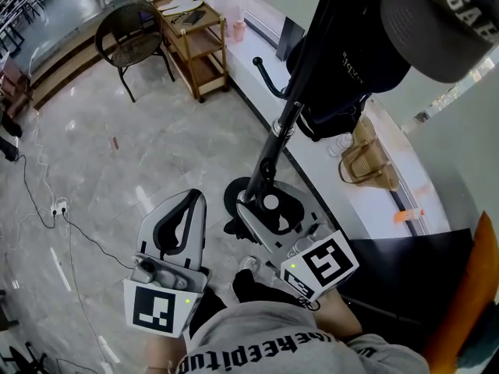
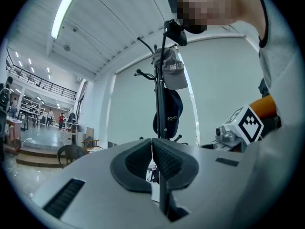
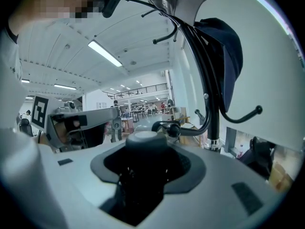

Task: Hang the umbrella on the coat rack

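Observation:
A black coat rack (image 1: pixel 282 127) rises from its round base (image 1: pixel 236 194) just ahead of me, and its pole (image 3: pixel 210 97) and hooks also stand close in the right gripper view. My right gripper (image 1: pixel 270 206) is shut on a folded black umbrella (image 3: pixel 142 142), whose round grey end cap (image 1: pixel 270 202) pokes up between the jaws beside the foot of the pole. My left gripper (image 1: pixel 189 199) is to the left of it, shut with nothing in it, its pads (image 2: pixel 163 157) pressed together and pointing at the rack (image 2: pixel 159 97).
A grey cap (image 1: pixel 438 22) and a dark navy cap (image 1: pixel 343 72) hang on the rack. A white ledge (image 1: pixel 366 201) with a woven bag (image 1: pixel 365 162) runs along the right. Farther off stand a wicker chair (image 1: pixel 131 39) and a wooden cart (image 1: pixel 193 31). A cable (image 1: pixel 47 201) lies on the floor.

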